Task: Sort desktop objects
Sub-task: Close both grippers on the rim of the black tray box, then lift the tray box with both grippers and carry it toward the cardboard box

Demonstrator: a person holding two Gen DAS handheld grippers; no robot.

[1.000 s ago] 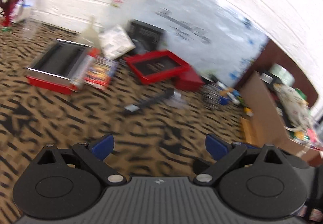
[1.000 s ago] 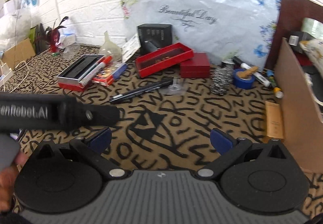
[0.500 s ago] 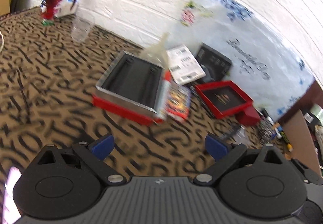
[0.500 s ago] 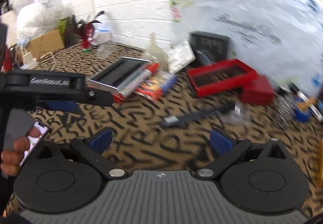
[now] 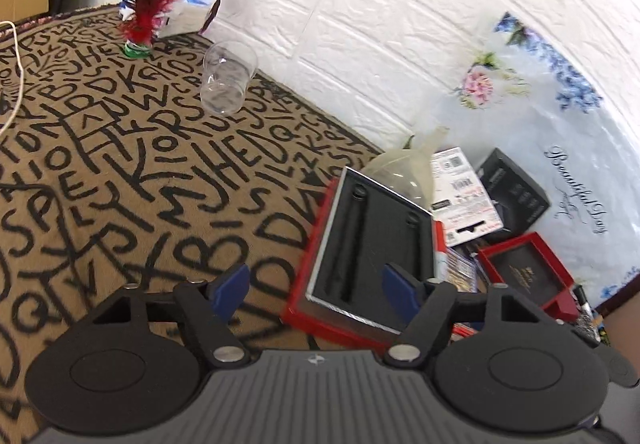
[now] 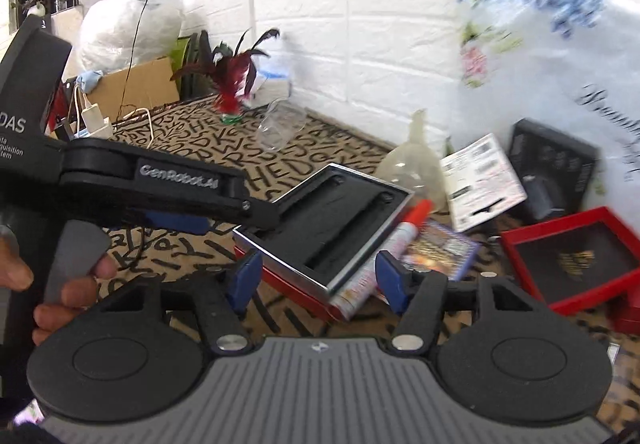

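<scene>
A red box with a black foam insert (image 5: 376,248) lies on the lettered cloth; it also shows in the right wrist view (image 6: 332,228). A red-capped marker (image 6: 384,248) lies along its right edge, beside a colourful card pack (image 6: 444,248). An open red tray (image 6: 576,260) lies further right, also seen in the left wrist view (image 5: 524,276). My left gripper (image 5: 316,288) is open and empty, at the box's near left corner. My right gripper (image 6: 318,278) is open and empty, just in front of the box's near corner. The left gripper's body (image 6: 168,184) crosses the right wrist view.
A clear cup (image 5: 226,78) lies tipped near the wall, with a red feather shuttlecock (image 5: 148,4) behind it. A translucent funnel (image 6: 416,160), a white card (image 6: 484,176) and a black box (image 6: 556,168) stand behind the red box. A white cable (image 5: 16,80) runs at the left.
Both grippers have swung left and moved in close to the red foam box. The pens, steel scrubber and tape at the right have left both views. Both stay open.
</scene>
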